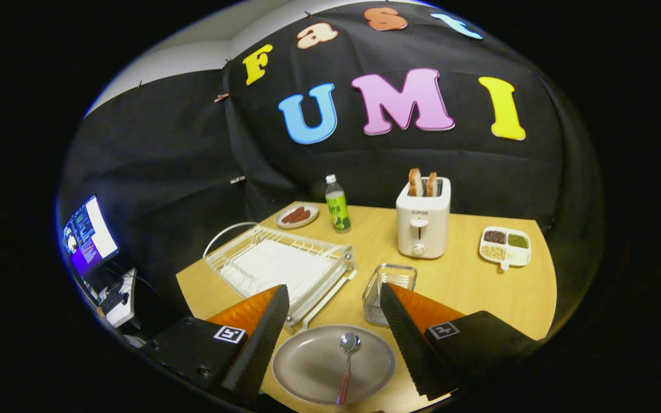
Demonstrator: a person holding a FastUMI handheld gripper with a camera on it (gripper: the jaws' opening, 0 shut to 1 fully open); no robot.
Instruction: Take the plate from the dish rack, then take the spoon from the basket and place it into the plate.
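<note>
A grey plate (313, 367) lies flat on the wooden table (468, 281), between and just below my two fingers. A metal spoon (346, 361) with a red-striped handle rests in the plate, bowl pointing away from me. My gripper (333, 298) hangs above the plate, open wide, with nothing between its black pads. The white wire dish rack (279, 267) stands beyond the left finger with no dishes in it. The small clear basket (388, 289) sits just ahead of the right finger.
A white toaster (422, 221) with two bread slices stands behind the basket. A green bottle (337, 205) and a small plate of sausages (297, 216) sit at the table's back. A divided dish of beans (505, 246) lies at the right. A monitor (86, 235) glows at the left.
</note>
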